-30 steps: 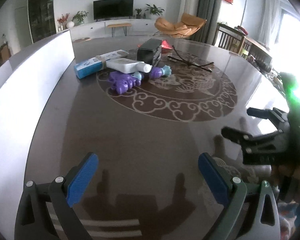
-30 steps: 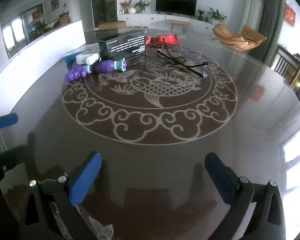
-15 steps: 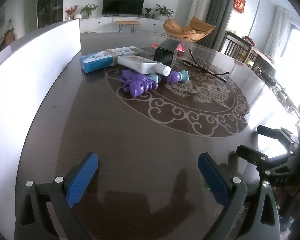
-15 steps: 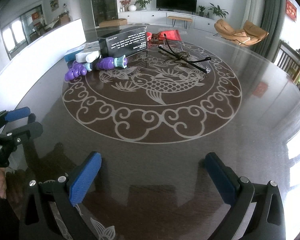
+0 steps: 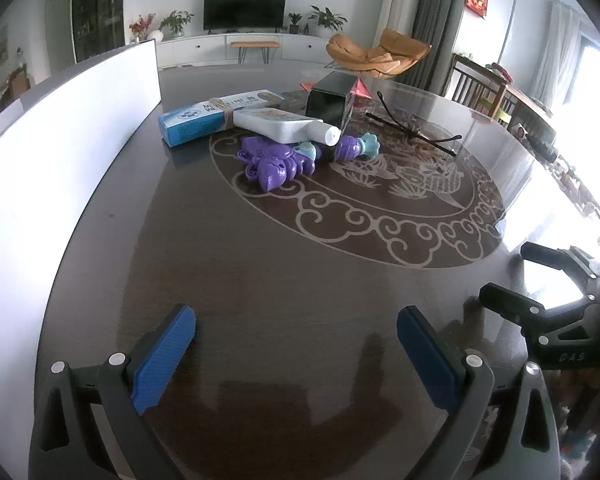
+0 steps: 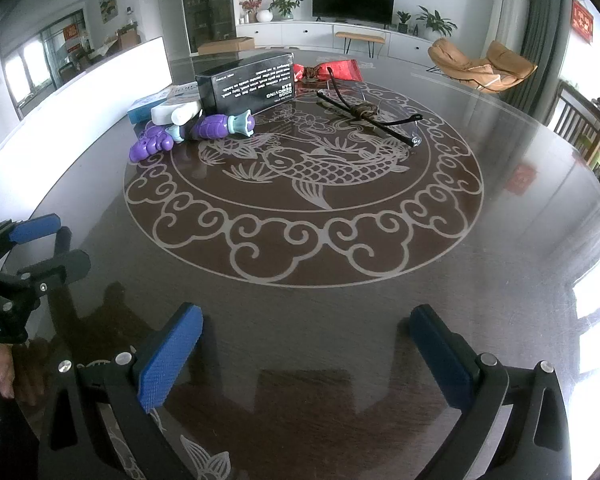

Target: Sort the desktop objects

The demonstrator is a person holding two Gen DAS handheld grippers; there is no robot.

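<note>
Plainly, nothing had been picked up: the left gripper (image 5: 296,354) and the right gripper (image 6: 306,354) both hung low over the near part of the dark glossy round counter (image 6: 340,288), each with its blue-padded jaws spread wide and empty.

All the things to sort lay in one cluster on the far side, up against the white partition board (image 5: 60,152): a blue-and-white carton (image 5: 216,116), a white squeeze tube (image 5: 286,125) lying across it with its cap towards the middle of the counter, a purple plastic toy (image 5: 274,162), a second purple toy with a teal flower end (image 6: 224,126), a black printed box (image 6: 246,80), a red wrapped packet (image 6: 328,70) behind it, and a pair of black-framed glasses (image 6: 370,114) stretched out to the right.

From where I stood, the cluster lay ahead of the left gripper and slightly left, well apart from it; the purple plastic toy sat nearest, so that arm looked better placed. The glasses, long axis slanting away rightward, suited the right gripper.
</note>
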